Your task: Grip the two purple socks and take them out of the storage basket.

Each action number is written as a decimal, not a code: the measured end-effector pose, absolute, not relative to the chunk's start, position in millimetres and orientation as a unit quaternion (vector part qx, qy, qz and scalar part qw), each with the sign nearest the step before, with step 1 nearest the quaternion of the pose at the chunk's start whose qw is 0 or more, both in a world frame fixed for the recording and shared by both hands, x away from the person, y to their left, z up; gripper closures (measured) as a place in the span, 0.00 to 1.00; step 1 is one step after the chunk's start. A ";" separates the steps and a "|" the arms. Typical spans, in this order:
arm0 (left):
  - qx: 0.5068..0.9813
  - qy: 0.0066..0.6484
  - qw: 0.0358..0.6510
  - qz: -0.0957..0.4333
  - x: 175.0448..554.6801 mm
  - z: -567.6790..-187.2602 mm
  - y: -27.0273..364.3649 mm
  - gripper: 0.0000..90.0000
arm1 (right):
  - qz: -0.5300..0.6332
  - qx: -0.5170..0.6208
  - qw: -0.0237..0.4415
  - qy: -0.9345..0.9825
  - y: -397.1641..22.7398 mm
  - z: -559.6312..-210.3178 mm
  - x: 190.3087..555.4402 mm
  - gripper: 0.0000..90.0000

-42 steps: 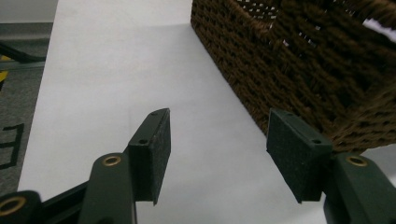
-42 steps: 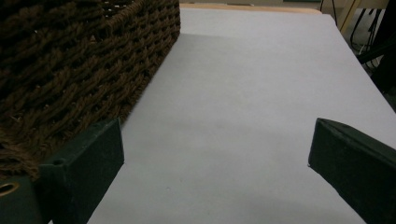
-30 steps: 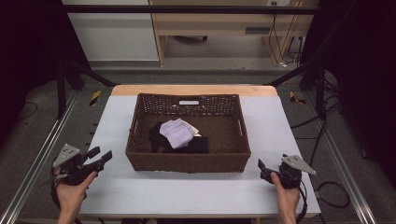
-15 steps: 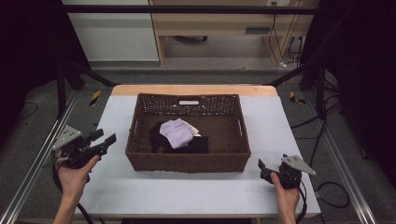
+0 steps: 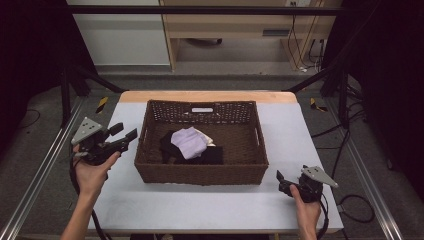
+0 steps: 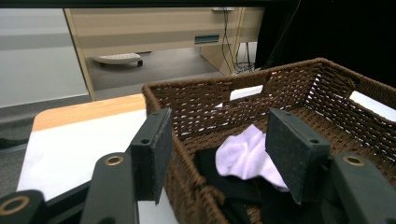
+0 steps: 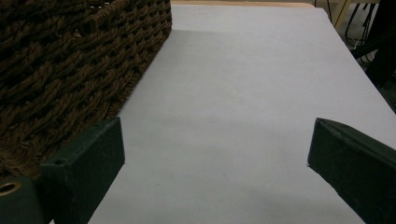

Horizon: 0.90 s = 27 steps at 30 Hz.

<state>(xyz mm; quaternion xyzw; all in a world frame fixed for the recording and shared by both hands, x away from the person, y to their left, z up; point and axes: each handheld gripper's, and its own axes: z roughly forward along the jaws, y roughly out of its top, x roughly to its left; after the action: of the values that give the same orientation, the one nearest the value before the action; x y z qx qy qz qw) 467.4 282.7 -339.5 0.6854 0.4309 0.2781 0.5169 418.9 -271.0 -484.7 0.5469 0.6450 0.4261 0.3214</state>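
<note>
A brown wicker basket (image 5: 150, 165) stands in the middle of the white table (image 5: 200, 205). Inside it a pale lilac cloth (image 5: 189, 142) lies on top of black clothing (image 5: 212, 156). My left gripper (image 5: 125, 134) is raised off the table just left of the basket's left wall, open, its jaws pointing towards the basket. In the left gripper view the jaws (image 6: 219, 154) stand apart over the basket's near corner (image 6: 187, 186), with the lilac cloth (image 6: 243, 156) beyond them. My right gripper (image 5: 281, 181) rests low near the basket's front right corner, open with nothing between its fingers.
A wooden cabinet (image 5: 240, 25) and cables stand on the floor beyond the table. Metal rails (image 5: 35, 185) run along both sides of the table. The basket's side wall (image 7: 70, 70) is close on the left in the right gripper view, with bare table (image 7: 243, 93) ahead.
My left gripper has lifted from the table's front left and moved up and towards the basket's left wall. The right gripper has stayed where it was.
</note>
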 end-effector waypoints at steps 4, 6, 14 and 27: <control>0.692 0.425 0.513 0.277 474.9 -335.0 269.6 0.46 | 0.426 0.547 0.321 0.646 -270.8 -484.7 418.9 0.05; 0.696 0.422 0.510 0.278 478.7 -332.8 262.6 0.46 | 0.425 0.547 0.322 0.645 -270.9 -484.5 418.6 0.05; 0.708 0.411 0.502 0.278 493.5 -328.7 236.7 0.47 | 0.423 0.545 0.320 0.649 -270.3 -484.8 419.5 0.05; 0.737 0.392 0.479 0.271 523.8 -339.2 187.5 0.46 | 0.417 0.544 0.324 0.652 -269.0 -484.8 419.9 0.05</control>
<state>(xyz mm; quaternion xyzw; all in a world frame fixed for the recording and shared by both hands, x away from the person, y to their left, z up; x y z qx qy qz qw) 523.8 187.5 -339.2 0.7373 0.3917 0.2709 0.4792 419.9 -269.0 -484.8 0.5444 0.6520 0.4168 0.3237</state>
